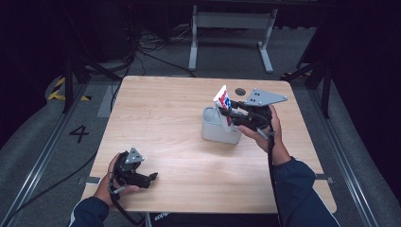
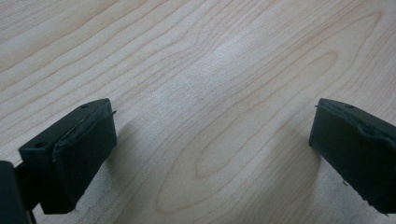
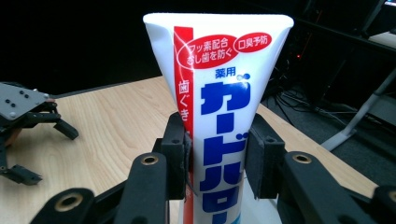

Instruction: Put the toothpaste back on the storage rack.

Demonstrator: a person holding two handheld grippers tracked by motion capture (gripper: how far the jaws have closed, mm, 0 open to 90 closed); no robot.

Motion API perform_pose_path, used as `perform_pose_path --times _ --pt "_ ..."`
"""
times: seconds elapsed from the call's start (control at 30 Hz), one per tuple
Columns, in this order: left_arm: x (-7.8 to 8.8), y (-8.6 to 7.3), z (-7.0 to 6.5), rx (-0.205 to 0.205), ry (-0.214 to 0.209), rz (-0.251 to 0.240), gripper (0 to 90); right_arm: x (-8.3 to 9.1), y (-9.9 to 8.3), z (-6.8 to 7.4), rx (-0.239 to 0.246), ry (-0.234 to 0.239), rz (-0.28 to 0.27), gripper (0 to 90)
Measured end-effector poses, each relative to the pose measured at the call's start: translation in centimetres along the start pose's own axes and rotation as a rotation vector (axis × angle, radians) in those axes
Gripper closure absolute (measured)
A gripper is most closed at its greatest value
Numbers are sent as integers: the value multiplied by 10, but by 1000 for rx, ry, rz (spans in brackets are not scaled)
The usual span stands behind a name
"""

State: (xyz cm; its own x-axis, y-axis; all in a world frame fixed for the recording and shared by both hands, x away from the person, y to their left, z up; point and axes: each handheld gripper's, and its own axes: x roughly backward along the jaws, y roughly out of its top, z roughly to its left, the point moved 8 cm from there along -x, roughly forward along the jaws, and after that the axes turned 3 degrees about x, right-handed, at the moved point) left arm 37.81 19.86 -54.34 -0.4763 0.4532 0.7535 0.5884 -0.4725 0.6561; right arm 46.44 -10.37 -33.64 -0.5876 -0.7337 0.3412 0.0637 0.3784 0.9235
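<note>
From above, the right claw sits over the right half of the wooden worktop, held in the person's right hand with the grey plate on top. Its jaws are clamped on a white toothpaste tube with red and blue print; the tube stands tilted, its flat crimped end uppermost, its lower part inside the grey cup or just above it. The cup stands upright on the worktop, just beside the hand. Well apart, near the front left corner, the left claw lies low over the wood in the left hand, its jaws pointing right with nothing between them.

Along the left claw, the two black jaws stand wide apart at either edge, and bare wood grain lies between them; they hold nothing.

Along the right claw, the toothpaste tube rises between the pads, which press on its two sides about midway along the visible length. The broad crimped end is at the top, a red stripe runs down one side and blue lettering down the middle. Behind it on the worktop, far off to the left of this view, is the left claw's frame.
</note>
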Motion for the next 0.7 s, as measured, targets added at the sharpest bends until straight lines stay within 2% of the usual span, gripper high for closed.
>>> perform_pose_path --times 0.5,0.7 --pt "0 0 0 2 0 0 13 -12 2 -17 -13 -24 -4 654" --pt "0 0 0 1 -2 2 12 -19 1 -20 -17 -18 3 654"
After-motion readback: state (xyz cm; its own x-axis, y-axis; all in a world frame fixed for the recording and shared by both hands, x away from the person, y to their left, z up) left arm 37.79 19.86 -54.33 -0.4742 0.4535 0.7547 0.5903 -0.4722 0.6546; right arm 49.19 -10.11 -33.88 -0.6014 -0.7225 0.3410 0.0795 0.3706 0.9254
